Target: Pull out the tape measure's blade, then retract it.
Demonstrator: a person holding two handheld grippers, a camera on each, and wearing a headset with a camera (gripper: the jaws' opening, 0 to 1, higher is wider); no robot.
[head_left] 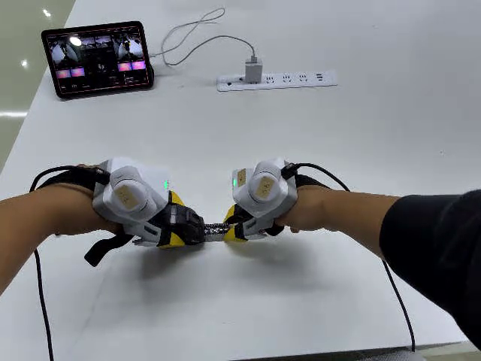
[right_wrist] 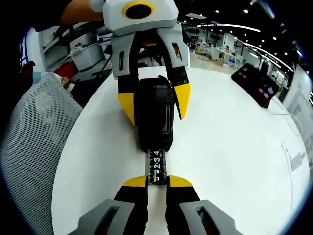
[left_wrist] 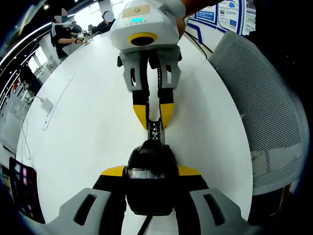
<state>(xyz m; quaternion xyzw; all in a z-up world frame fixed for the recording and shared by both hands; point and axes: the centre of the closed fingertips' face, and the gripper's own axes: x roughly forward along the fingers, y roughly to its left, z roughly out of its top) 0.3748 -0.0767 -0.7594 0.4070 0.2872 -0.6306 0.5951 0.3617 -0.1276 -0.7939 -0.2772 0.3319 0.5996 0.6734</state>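
Left gripper [head_left: 183, 226] clamps the case [left_wrist: 150, 181] near the table's [head_left: 301, 165] front edge. Right gripper [right_wrist: 157, 183] pinches the blade [right_wrist: 157, 165], which is barely extended. Risk: if the right jaws slip on the thin blade, it snaps back prematurely.

The left gripper [head_left: 183, 227] and right gripper [head_left: 236, 226] have rounded white housings, tan square stickers, green lights, yellow-tipped black fingers [left_wrist: 141, 110]; black cables [head_left: 37, 286] trail; black sleeve [head_left: 440, 248] at lower right

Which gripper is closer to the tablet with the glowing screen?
Left. The left gripper, holding the tape measure, is this side of the tablet, slightly right; the right gripper, pinching the blade, is farther right.
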